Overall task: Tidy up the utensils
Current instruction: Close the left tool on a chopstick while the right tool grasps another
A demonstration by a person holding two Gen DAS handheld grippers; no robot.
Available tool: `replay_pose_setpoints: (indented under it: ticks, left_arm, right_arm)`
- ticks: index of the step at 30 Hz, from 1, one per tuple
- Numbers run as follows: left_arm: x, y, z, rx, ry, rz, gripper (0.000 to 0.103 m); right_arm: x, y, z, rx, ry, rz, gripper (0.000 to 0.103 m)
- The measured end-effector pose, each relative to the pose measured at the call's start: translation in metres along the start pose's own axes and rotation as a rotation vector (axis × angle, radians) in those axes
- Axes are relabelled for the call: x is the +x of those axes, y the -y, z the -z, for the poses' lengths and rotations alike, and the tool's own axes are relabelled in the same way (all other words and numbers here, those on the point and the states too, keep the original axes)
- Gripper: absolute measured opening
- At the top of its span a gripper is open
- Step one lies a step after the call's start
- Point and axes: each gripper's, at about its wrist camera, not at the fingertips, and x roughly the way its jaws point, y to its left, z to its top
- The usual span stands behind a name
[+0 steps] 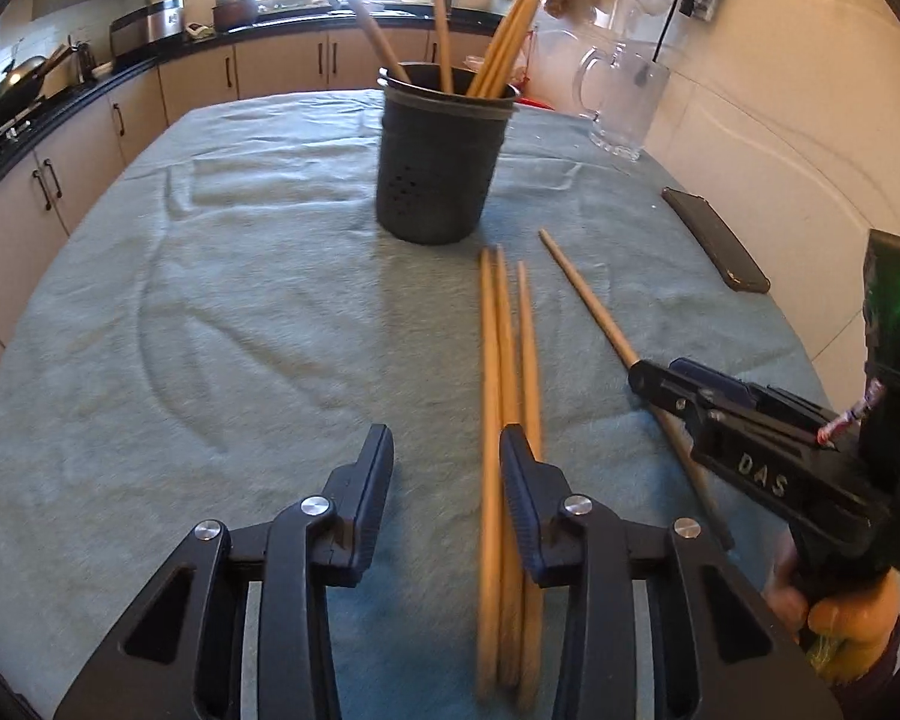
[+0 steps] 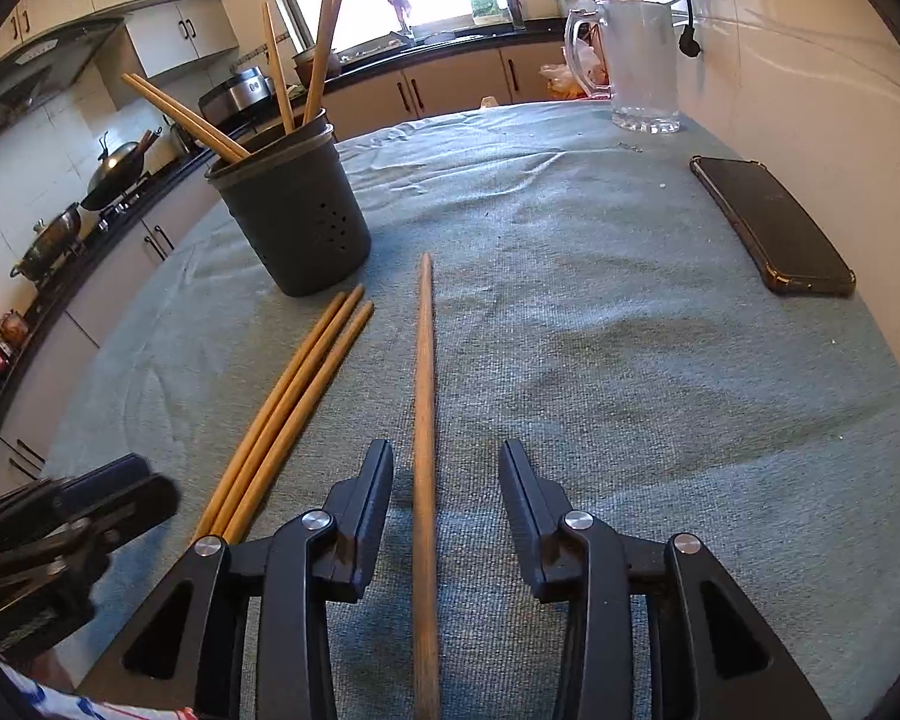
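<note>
A dark perforated utensil holder [image 1: 438,168] [image 2: 294,222] stands on the teal cloth with several wooden chopsticks upright in it. Three loose chopsticks [image 1: 501,360] [image 2: 288,396] lie side by side in front of it. My left gripper [image 1: 447,459] [image 2: 132,486] is open low over them. Its right finger [image 1: 519,480] covers part of the bundle, and no pad presses on it. A single chopstick [image 2: 424,396] [image 1: 588,300] lies apart to the right. My right gripper [image 2: 447,462] [image 1: 660,375] is open astride it, with the stick nearer the left pad and untouched.
A black phone [image 2: 771,222] [image 1: 714,240] lies near the right edge of the table. A clear glass mug [image 2: 642,60] [image 1: 624,102] stands at the far right by the tiled wall. Kitchen counters run along the left and back.
</note>
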Motion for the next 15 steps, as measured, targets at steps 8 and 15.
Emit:
replay_pose_setpoints:
  ticks: [8,15]
  left_arm:
    - [0.024,0.01,-0.007,0.028,-0.039,-0.001,0.023]
    - [0.033,0.013,-0.01,0.046,-0.061,-0.026,0.007]
  right_arm:
    - [-0.001,0.005,0.001,0.026,0.004,-0.04,0.043]
    - [-0.002,0.008,0.001,0.032,0.004,-0.048,0.043]
